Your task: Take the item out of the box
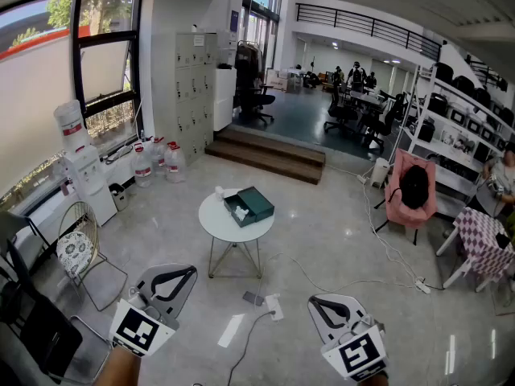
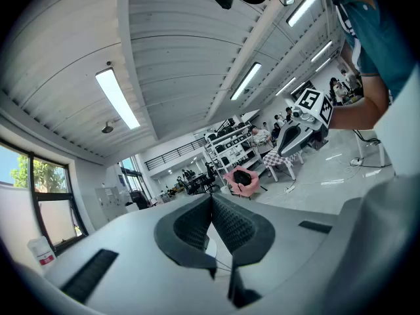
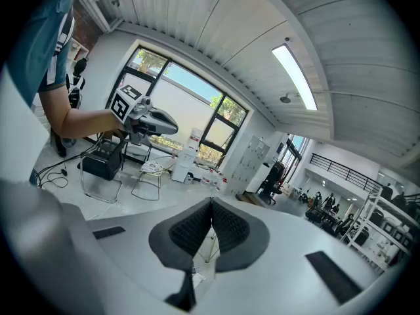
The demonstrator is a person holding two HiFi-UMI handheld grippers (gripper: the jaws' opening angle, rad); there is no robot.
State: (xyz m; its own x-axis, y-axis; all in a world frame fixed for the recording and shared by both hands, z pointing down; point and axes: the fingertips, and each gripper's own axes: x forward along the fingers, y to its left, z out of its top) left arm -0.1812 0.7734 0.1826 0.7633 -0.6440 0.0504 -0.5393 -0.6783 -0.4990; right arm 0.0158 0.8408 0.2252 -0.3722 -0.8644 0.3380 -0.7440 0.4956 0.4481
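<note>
Clearly nothing is in hand yet: the left gripper (image 1: 181,276) and the right gripper (image 1: 322,305) are both held low in front of the person, well apart from the work, and each gripper view shows its two ribbed pads pressed together with nothing between them. The box (image 1: 256,204), dark green and lying open, sits on the round white table (image 1: 216,225) in the middle of the room, and the item (image 1: 239,213) shows as a pale shape inside its left part; what it is made of is too small to tell. Several things could spoil the approach. A cable (image 1: 338,282) trails over the floor between the person and the table, and a foot could catch on it. The table stands on thin wire legs, so a bump from either gripper would probably shift it, box and all. If the pads are not parted before reaching in, they will only push the item deeper. A pull with nothing steadying the box could lift it too, or knock over the small white object (image 1: 219,192) just beside it.
</note>
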